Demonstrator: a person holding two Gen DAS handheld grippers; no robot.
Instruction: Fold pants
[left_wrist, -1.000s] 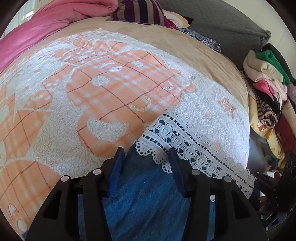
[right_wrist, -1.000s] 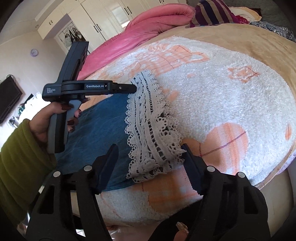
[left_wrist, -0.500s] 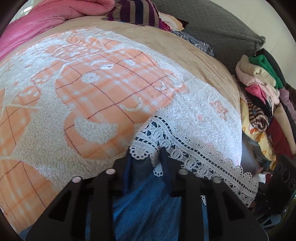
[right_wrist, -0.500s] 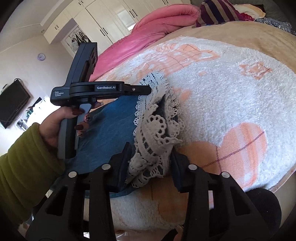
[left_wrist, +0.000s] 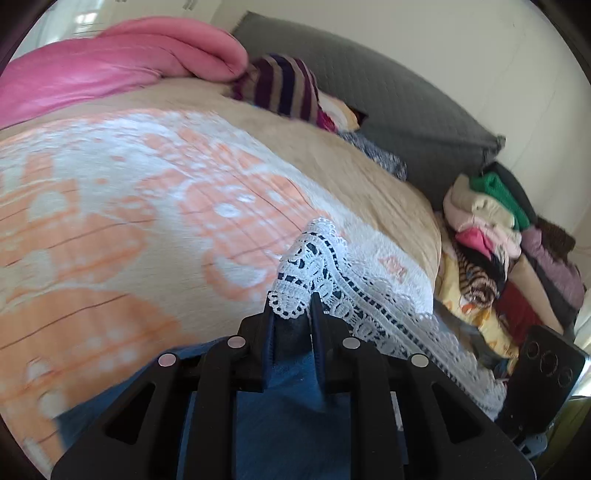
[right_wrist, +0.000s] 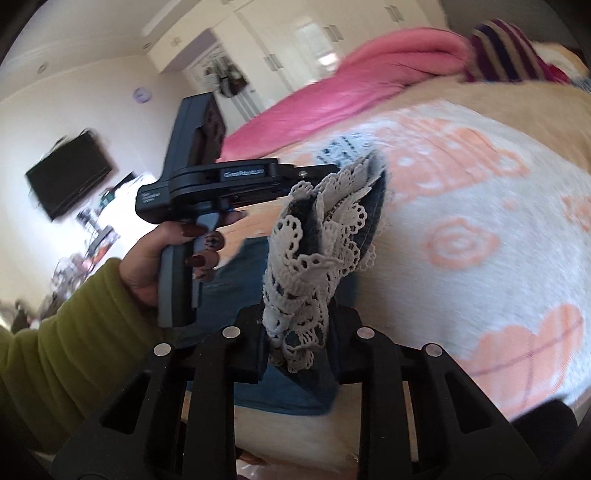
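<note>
The pants are blue denim (left_wrist: 291, 417) with a white lace hem (left_wrist: 354, 280). They lie on a white and orange fleece blanket (left_wrist: 110, 229) on the bed. My left gripper (left_wrist: 291, 321) is shut on one corner of the lace hem and holds it off the blanket. My right gripper (right_wrist: 295, 332) is shut on the other corner, with bunched lace (right_wrist: 310, 266) standing up between its fingers. The left gripper's body (right_wrist: 221, 184) shows in the right wrist view, held by a hand in a green sleeve. The waist end is hidden.
A pink duvet (left_wrist: 110, 70) and a striped cloth (left_wrist: 284, 85) lie at the bed's far end by a grey headboard (left_wrist: 399, 110). A pile of folded clothes (left_wrist: 491, 236) stands to the right of the bed. A wall TV (right_wrist: 70, 173) and white wardrobes (right_wrist: 303, 33) are at the left.
Both grippers went from open around the hem corners to shut on them. Both have since lifted, raising and bunching the lace hem off the blanket.
</note>
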